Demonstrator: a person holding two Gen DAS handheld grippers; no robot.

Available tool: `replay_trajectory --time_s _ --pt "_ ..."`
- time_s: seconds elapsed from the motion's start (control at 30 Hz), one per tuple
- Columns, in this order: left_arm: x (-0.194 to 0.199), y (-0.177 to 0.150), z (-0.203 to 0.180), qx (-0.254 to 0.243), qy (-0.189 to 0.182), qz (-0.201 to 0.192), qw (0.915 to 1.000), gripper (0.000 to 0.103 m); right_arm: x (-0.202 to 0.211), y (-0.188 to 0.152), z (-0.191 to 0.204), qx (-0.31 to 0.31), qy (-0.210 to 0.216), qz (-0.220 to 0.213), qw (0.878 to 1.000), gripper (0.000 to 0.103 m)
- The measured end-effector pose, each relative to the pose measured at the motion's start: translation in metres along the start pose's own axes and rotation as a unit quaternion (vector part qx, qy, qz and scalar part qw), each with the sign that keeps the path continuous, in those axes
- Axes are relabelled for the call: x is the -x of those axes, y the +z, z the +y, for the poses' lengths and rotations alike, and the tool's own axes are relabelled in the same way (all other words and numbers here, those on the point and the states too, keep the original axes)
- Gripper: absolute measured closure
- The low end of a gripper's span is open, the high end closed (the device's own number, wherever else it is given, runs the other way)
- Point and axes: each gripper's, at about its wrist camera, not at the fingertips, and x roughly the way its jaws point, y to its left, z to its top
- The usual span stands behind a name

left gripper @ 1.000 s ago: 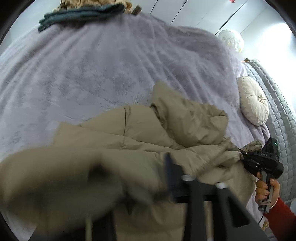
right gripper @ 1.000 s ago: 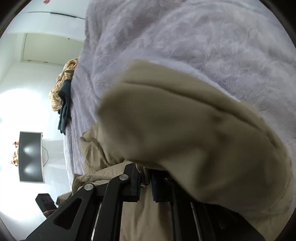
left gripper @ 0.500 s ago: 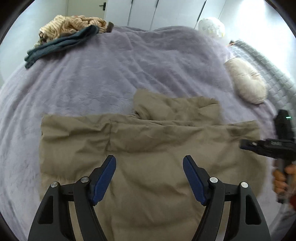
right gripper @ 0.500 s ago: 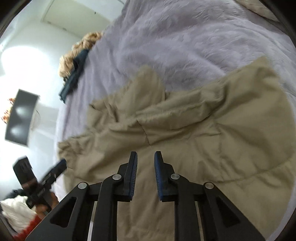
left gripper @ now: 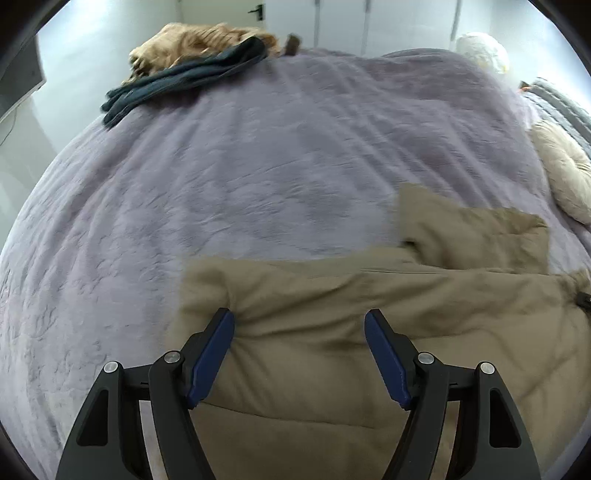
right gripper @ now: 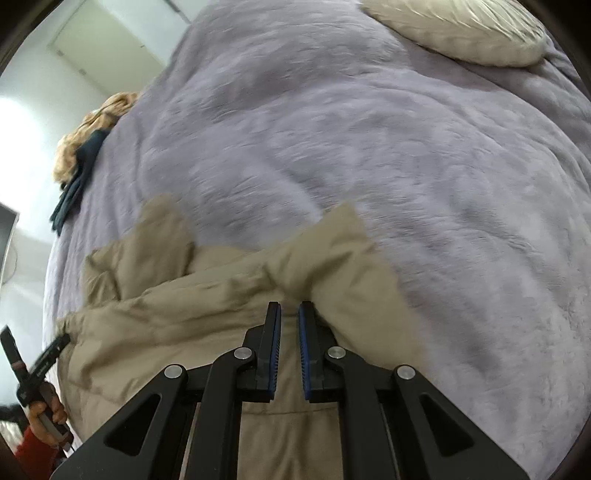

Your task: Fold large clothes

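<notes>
A large tan padded jacket (left gripper: 369, 325) lies spread on the lilac fleece bed cover (left gripper: 258, 166); it also shows in the right wrist view (right gripper: 207, 306). My left gripper (left gripper: 299, 321) is open and empty, jaws wide apart, over the jacket's left edge. My right gripper (right gripper: 289, 310) has its jaws a narrow gap apart with nothing between them, just above the jacket's right part. The left gripper also shows at the left edge of the right wrist view (right gripper: 44, 362), at the jacket's far corner.
A pile of tan and dark teal clothes (left gripper: 192, 62) lies at the bed's far edge. A round cream cushion (left gripper: 561, 166) lies by the grey quilted headboard (left gripper: 561, 99); it also shows in the right wrist view (right gripper: 461, 33). Bare cover surrounds the jacket.
Both grippers let go of the jacket about a second ago; it now lies flat. Since then my left gripper has shifted left to the jacket's left edge and my right gripper has moved closer.
</notes>
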Motion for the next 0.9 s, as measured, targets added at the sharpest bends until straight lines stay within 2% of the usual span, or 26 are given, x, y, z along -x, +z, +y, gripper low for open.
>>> replay_trajectory --time_s 0.1,0.27,0.3,0.5,0.67,0.8,0.9 --pt "-0.024 0.004 0.013 0.034 -0.015 0.017 0.9992 0.027 -0.019 0.009 -0.009 -0.018 -0.009 0.004 1.0 0.095" --pt "-0.048 0.005 0.011 0.039 -0.027 0.017 0.9987 0.026 -0.053 0.017 -0.026 -0.047 -0.008 0.012 0.999 0.098" --pt "-0.051 0.006 0.011 0.042 -0.028 0.017 0.9986 0.023 -0.058 0.02 -0.03 -0.055 -0.003 0.014 0.998 0.099" --pt "-0.065 0.014 0.023 0.087 -0.034 0.019 0.9954 0.022 -0.067 0.021 -0.04 -0.078 0.003 0.011 0.997 0.099" --pt "-0.042 0.019 0.032 0.103 0.013 0.005 0.9946 0.022 -0.042 0.02 -0.029 -0.074 -0.011 0.004 0.997 0.094" --pt "-0.008 0.015 0.038 0.102 0.022 -0.006 0.9946 0.022 -0.012 0.01 -0.016 -0.054 -0.01 -0.009 0.998 0.093" --pt "0.02 0.005 0.032 0.083 0.025 -0.012 0.9962 0.022 0.011 -0.004 -0.014 -0.064 0.002 -0.019 0.998 0.093"
